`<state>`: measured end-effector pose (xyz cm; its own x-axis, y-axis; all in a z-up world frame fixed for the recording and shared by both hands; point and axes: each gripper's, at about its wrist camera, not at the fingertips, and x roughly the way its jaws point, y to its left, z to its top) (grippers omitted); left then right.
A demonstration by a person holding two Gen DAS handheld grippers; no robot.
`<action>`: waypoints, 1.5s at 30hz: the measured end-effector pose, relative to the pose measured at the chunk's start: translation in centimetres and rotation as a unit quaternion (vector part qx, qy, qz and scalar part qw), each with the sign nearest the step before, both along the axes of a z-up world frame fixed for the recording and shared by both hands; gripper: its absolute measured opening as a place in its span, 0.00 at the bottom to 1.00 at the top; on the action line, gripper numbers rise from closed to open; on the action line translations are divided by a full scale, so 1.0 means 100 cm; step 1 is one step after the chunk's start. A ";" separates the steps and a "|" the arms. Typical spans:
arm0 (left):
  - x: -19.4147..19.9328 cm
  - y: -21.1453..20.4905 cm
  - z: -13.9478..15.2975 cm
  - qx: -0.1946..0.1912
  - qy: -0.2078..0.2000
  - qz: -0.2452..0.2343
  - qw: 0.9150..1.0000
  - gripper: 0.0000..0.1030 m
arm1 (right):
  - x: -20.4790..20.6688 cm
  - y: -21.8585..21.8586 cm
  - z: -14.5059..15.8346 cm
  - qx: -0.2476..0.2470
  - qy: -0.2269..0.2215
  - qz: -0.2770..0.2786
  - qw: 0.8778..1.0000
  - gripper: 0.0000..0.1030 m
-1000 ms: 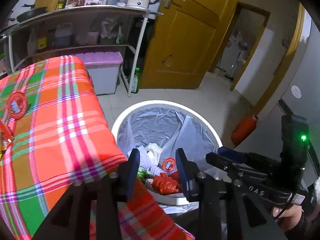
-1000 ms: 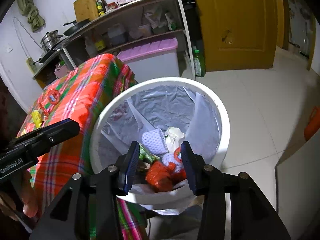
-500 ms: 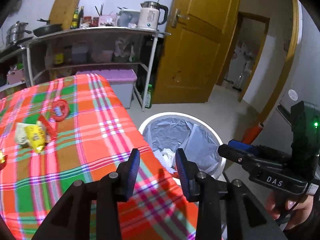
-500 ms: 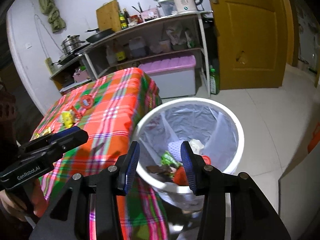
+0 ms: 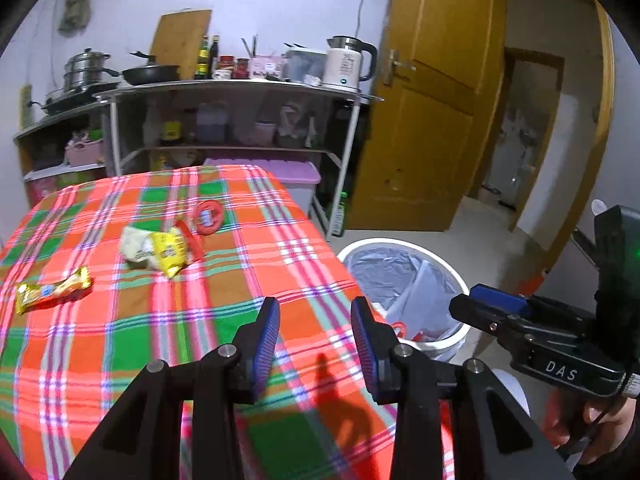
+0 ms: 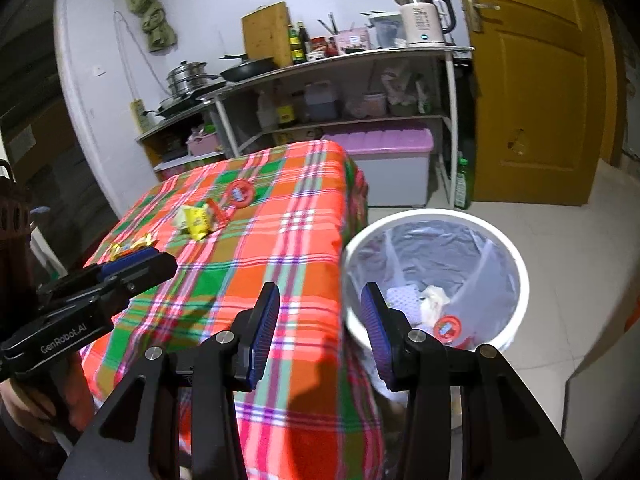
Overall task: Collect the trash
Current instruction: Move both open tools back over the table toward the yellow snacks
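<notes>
Grippers number two, both with blue-padded jaws apart and nothing between them. The left gripper hangs over the near part of a table covered in a plaid cloth; the right gripper hangs at the table's edge, beside the bin.

Trash on the cloth comes to four visible pieces, all toward the far left. A round red lid lies farthest back. Just in front of it sits a crumpled yellow-and-white packet, with a red wrapper touching its right side. Well apart, nearer the left edge, lies one gold-and-red snack bar wrapper, flat and long.

One white bin with a clear liner stands on the floor right of the table. It holds one more red lid, crumpled white paper and a white-dotted purple piece.
</notes>
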<state>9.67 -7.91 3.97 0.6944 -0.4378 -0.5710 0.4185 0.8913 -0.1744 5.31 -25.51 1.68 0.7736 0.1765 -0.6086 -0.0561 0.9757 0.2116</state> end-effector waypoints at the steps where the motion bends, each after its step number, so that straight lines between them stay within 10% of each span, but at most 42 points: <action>1: -0.002 0.003 0.000 0.001 0.001 0.004 1.000 0.36 | -0.001 0.004 0.000 -0.001 0.000 0.004 1.000 0.43; 20: -0.019 0.070 -0.011 0.003 0.014 0.080 0.997 0.36 | 0.008 0.072 -0.001 -0.018 0.004 0.088 0.996 0.42; 45: 0.051 0.184 -0.031 0.002 0.043 0.173 0.984 0.47 | 0.107 0.150 -0.023 -0.045 0.035 0.163 0.985 0.46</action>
<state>14.78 10.46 0.82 0.7509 -0.1810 -0.6352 0.0738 0.9787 -0.1917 16.02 -10.51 -0.62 0.6409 0.3513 -0.6825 -0.3574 0.9234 0.1397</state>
